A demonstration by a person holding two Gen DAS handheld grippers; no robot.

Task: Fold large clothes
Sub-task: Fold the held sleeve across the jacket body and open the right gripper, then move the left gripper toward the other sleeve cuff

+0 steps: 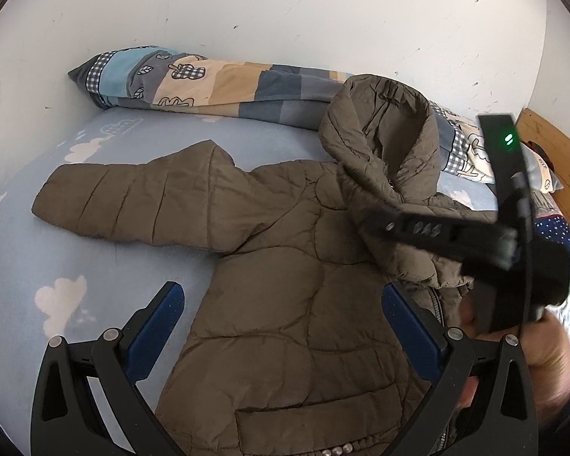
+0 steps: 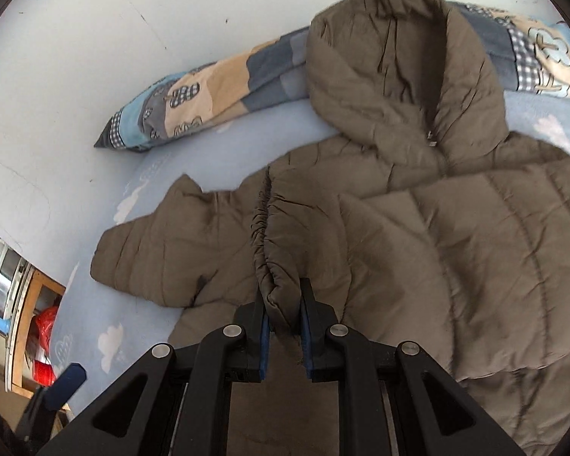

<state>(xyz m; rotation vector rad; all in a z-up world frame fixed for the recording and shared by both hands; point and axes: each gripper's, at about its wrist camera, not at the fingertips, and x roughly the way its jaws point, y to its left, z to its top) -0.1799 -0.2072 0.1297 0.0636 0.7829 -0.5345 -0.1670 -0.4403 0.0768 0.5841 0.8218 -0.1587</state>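
The right gripper (image 2: pixel 283 315) pinches the cuff of the brown puffer jacket (image 1: pixel 285 304)'s sleeve, folded across the body ahead of its fingers on the bed (image 1: pixel 15 266), while the left gripper (image 1: pixel 285 326) hovers open above the front, the other sleeve (image 1: pixel 133 205) still unfolded beyond.

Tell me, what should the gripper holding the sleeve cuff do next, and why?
Probably lay the cuff down on the puffer jacket's chest and let go. The right gripper is shut on that gathered cuff, and this sleeve already lies folded across the front. The left gripper hovers open above the jacket, and the other sleeve lies spread out on the bed sheet.
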